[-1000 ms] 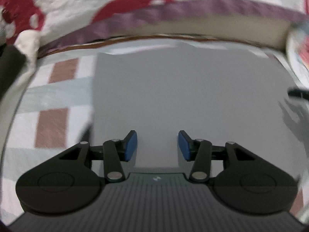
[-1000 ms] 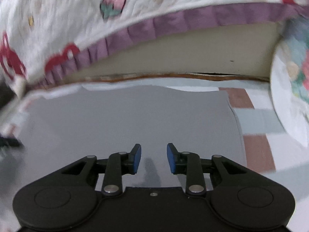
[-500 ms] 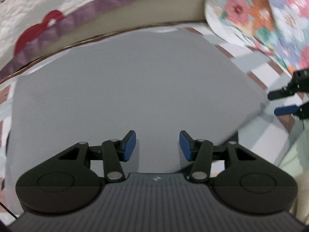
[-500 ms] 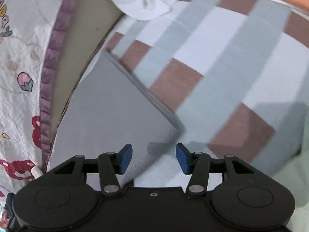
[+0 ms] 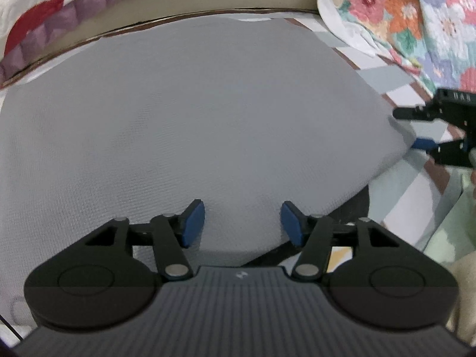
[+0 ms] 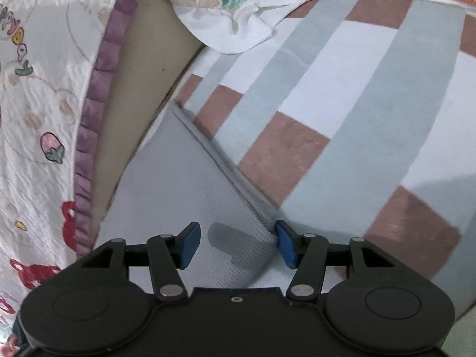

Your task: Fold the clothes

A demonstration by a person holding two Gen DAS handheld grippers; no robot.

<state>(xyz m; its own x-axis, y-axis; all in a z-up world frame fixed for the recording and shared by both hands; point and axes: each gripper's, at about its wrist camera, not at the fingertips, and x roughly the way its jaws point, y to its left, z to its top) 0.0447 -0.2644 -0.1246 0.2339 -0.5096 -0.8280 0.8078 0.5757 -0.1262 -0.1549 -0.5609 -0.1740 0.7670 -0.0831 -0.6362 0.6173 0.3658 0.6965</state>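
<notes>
— Left of the grey garment (image 5: 208,113)?
— Purple frill (image 5: 74,9) of a white quilt (image 6: 35,95) with red and strawberry prints, hanging along a beige bed side (image 6: 139,68), just beyond the garment's far edge.

— And the garment itself?
— Lying flat and smooth on a checked sheet (image 6: 342,95) of brown, pale blue and white blocks. Folded, with a doubled hem along its right edge.

— Left gripper (image 5: 242,223)?
— Hovering low over the garment's near edge, blue pads (image 5: 193,223) spread wide, nothing between them.

— Right of the garment?
— Right gripper (image 6: 236,244) at the garment's near right corner, jaws released and straddling that corner: one pad over the grey cloth, the other just beside the hem, above the sheet. No grasp. Visible also from the left wrist view, at the garment's right edge (image 5: 416,131).

— Further right?
— Floral quilt (image 5: 416,15) bunched on the sheet, well apart from the garment.
</notes>
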